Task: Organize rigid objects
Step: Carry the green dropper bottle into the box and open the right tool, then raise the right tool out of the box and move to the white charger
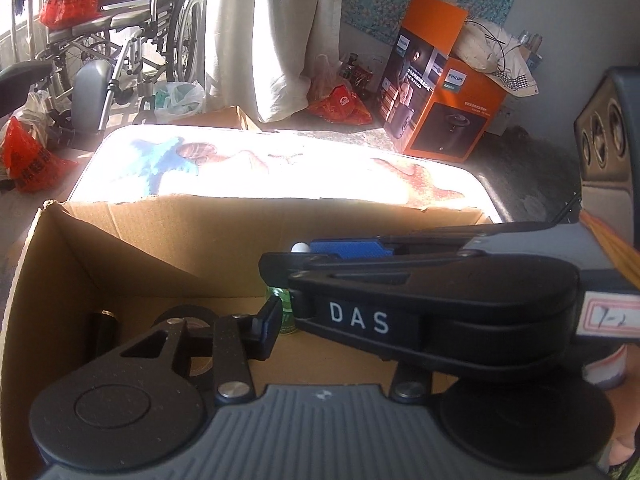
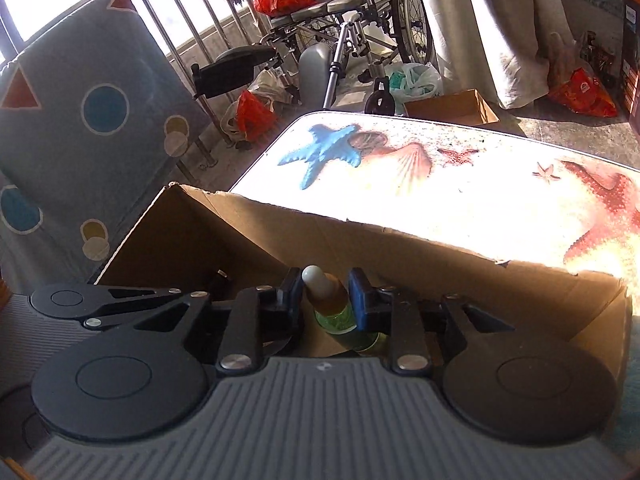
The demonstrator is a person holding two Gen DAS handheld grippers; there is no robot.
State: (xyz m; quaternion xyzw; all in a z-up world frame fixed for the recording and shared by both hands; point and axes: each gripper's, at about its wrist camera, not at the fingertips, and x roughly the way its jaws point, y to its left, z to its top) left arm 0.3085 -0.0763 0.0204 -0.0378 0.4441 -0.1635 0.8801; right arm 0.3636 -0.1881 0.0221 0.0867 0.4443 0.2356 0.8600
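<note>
Nearest the lens in the right wrist view, the right tongs (image 2: 327, 300) stood low over the open cardboard box (image 2: 240, 236), with a small dropper bottle (image 2: 334, 310), white-capped and filled with green and amber liquid, upright between the two pads at the lower centre of the frame. The pads sat just beside the bottle's shoulders; whether they pressed on it could not be told. In the left wrist view the left tongs (image 1: 316, 322) reached into the same box at the lower centre. The one finger (image 1: 269, 322) in view stood well off the midline, so the jaws were judged parted with nothing seen between them; the other finger was hidden behind the right tongs. A black ring (image 1: 188, 316) and a dark cylinder (image 1: 105, 330) lay on the box floor at the lower left. The box stood against a table (image 2: 460, 200) covered in a starfish print. Judgement: the step in hand was placing the bottle in the box. The next move called for clear parting of the right pads and a straight lift, so the bottle was not tipped.
</note>
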